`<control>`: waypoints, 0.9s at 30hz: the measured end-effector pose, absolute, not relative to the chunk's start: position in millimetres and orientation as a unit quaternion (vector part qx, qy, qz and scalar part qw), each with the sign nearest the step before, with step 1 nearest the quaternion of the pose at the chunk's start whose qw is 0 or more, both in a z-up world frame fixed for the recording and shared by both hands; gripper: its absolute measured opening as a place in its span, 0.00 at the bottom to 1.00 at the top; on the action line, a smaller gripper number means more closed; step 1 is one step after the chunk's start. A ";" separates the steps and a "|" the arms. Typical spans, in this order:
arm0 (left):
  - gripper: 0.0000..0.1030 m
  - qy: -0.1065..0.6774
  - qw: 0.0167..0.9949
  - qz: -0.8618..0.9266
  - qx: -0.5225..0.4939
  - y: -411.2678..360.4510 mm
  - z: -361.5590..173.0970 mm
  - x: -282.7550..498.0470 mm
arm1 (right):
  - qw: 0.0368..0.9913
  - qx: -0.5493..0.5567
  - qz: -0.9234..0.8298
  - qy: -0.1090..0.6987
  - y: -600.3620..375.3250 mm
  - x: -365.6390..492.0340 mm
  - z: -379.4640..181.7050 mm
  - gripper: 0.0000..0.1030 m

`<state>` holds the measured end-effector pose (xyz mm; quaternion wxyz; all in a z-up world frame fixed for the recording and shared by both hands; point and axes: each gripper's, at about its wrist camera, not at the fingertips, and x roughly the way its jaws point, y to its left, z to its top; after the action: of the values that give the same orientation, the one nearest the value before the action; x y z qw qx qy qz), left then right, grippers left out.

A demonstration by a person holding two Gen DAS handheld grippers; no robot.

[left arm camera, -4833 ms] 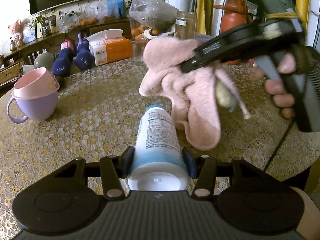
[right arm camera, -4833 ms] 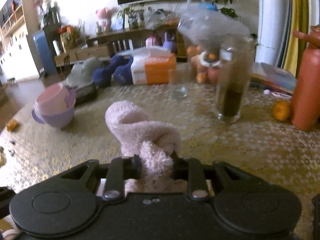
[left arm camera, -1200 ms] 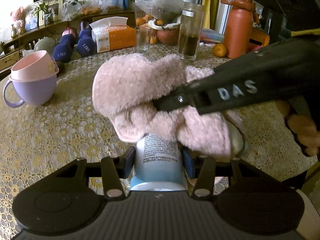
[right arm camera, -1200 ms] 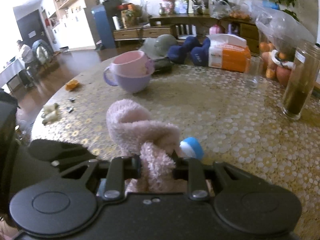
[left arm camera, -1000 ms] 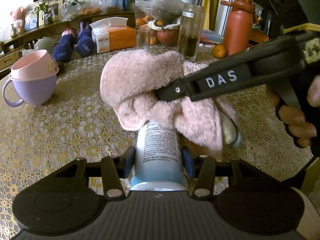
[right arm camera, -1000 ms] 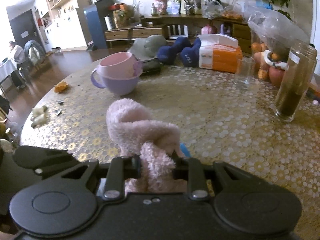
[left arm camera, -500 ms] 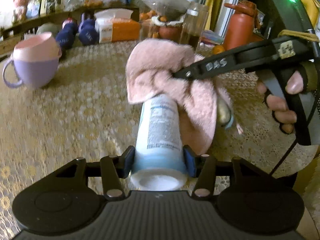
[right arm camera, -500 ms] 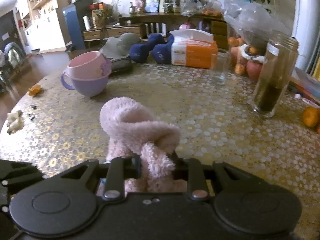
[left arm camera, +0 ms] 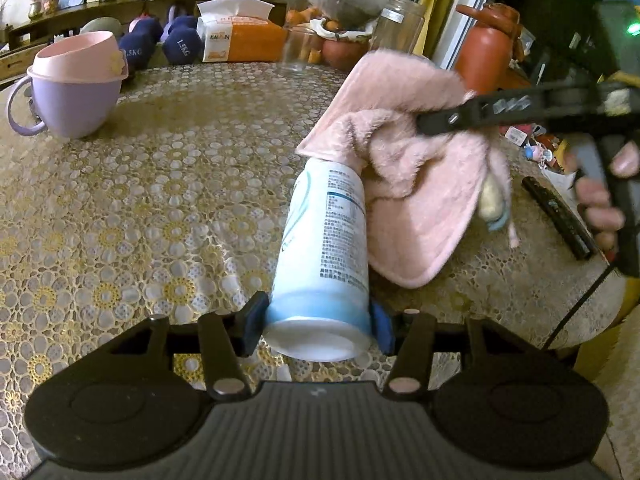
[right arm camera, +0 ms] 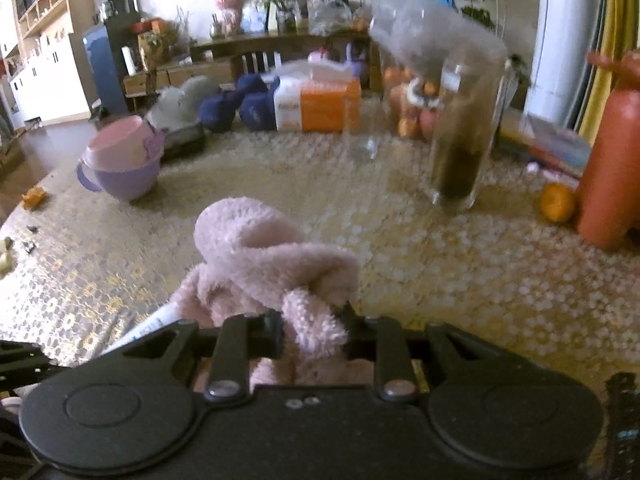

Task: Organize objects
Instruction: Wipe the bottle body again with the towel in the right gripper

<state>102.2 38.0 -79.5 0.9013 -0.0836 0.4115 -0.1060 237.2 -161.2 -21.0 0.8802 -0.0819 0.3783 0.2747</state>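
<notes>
From the left wrist view, the left claw (left arm camera: 318,320) grips the base of a white-blue bottle (left arm camera: 324,240); a pink towel (left arm camera: 404,168) covers its far end, with a person's hand (left arm camera: 604,196) at right; from the right wrist view, the right claw (right arm camera: 312,330) pinches this towel (right arm camera: 272,268); ahead stands a glass jar (right arm camera: 460,140), hidden in the other view.

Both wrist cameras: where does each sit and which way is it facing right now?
Left wrist: behind the left gripper, looking along the clamped white bottle; the person's right hand shows.
Right wrist: behind the right gripper, across the table toward the glass jar; no hand shows.
Shared: pink towel, bottle, purple cup, tissue box.
</notes>
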 end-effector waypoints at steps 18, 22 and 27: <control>0.51 0.350 0.924 -0.095 0.117 -8.3 -54.3 93.7 | 0.816 -0.067 0.453 0.353 -132.0 171.3 18.2 0.24; 0.51 0.345 0.925 -0.098 0.125 -10.7 -52.1 96.3 | 0.807 -0.064 0.452 0.375 -122.5 170.7 1.8 0.24; 0.51 0.341 0.926 -0.098 0.130 -11.2 -53.2 98.5 | 0.813 -0.048 0.433 0.386 -120.8 180.7 -10.4 0.24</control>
<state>98.5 -11.2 -53.2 0.9259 0.1297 0.3410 -0.0982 180.7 -120.8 -10.4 0.8134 -0.0478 0.3859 0.4326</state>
